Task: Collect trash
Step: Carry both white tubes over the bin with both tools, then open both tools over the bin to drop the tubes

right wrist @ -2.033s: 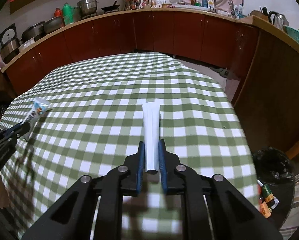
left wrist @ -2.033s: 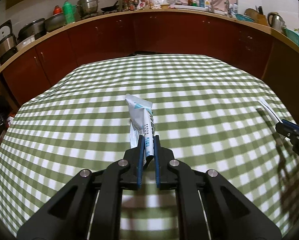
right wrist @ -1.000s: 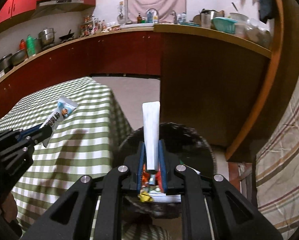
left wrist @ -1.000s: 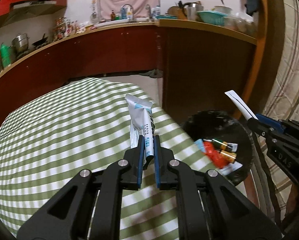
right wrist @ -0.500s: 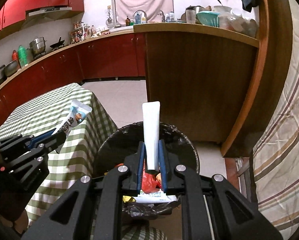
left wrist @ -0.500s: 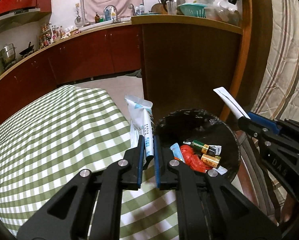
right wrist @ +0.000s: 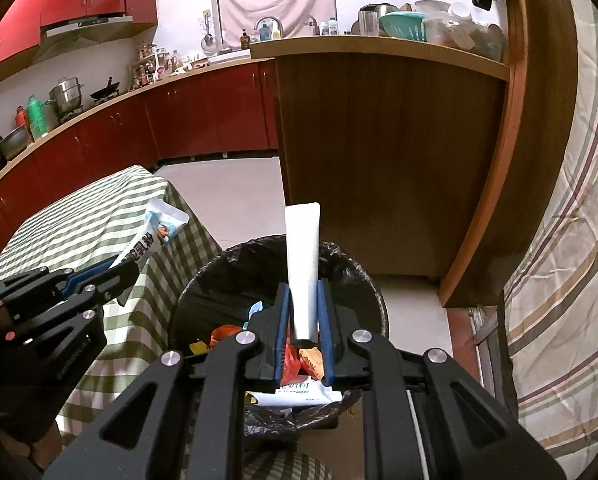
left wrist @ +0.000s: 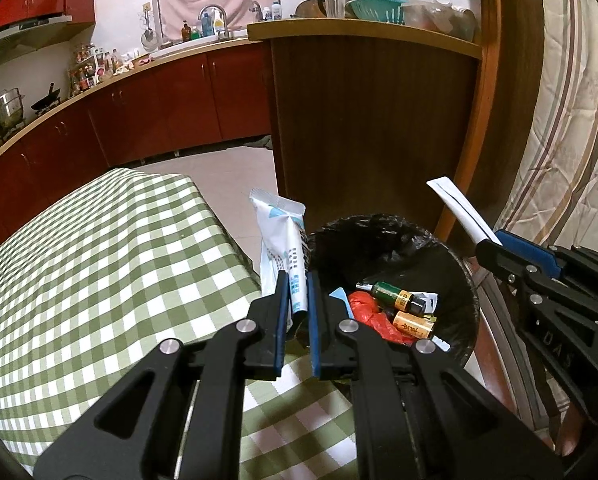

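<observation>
Both pairs of my fingers were clamped on trash: my left gripper [left wrist: 297,300] pinched one crumpled white-and-blue packet [left wrist: 279,240], and my right gripper [right wrist: 303,320] squeezed one plain white tube [right wrist: 302,264] standing upright between its blue pads. I held the tube directly over the one black-lined bin [right wrist: 203,280], while the packet sat over the edge of the green checked table [left wrist: 99,260], just beside the bin's rim. Inside the bin I counted two small brown-and-gold bottles [left wrist: 403,308] lying side by side on one red wrapper [left wrist: 369,314], plus one white printed pouch [right wrist: 299,396] near the front. One wooden counter [right wrist: 379,140] stood behind the bin.
</observation>
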Motion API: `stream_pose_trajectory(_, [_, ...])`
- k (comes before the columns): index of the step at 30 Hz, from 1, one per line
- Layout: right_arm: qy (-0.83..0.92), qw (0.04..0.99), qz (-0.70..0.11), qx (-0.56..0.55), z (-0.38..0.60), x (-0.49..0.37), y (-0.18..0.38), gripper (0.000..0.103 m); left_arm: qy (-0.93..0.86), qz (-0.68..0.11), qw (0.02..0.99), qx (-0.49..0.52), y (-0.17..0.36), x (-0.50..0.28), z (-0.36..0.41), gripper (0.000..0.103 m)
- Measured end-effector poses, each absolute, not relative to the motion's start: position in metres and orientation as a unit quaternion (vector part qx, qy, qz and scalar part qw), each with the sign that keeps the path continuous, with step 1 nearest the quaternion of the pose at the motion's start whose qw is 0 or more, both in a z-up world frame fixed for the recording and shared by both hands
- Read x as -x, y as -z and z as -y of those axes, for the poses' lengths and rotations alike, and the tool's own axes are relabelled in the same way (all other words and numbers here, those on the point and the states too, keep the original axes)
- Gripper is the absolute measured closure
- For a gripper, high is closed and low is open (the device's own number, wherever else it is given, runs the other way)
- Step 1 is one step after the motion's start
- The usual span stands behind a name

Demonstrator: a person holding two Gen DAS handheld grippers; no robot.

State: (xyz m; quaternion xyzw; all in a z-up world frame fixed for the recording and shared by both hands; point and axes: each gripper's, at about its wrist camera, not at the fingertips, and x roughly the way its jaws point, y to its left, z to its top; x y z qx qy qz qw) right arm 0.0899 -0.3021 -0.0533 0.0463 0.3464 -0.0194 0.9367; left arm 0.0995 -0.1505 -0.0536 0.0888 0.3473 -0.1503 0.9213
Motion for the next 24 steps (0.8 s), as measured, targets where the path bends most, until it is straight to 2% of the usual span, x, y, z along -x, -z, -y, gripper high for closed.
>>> stream_pose_trajectory(16, [0.021,0.934,-0.353,-0.056,0.309,-0.096,0.063,0.088,0.153,-0.359,0.916,-0.094,0.060,-0.111,0.162,0.093])
stream_pose_trajectory(19, [0.016,0.930,-0.362,-0.056,0.309,-0.100,0.067,0.086,0.154,-0.367,0.912,-0.095,0.063,-0.114,0.164,0.083])
stream_pose_trajectory(21, [0.016,0.930,-0.363,-0.058,0.309,-0.101,0.069,0.081,0.151,-0.369,0.913,-0.087,0.063,-0.116,0.163,0.059])
stream_pose_trajectory(24, [0.018,0.930,-0.361,-0.058,0.309,-0.100,0.069,0.072,0.149,-0.365,0.915,-0.082,0.061,-0.116,0.162,0.056])
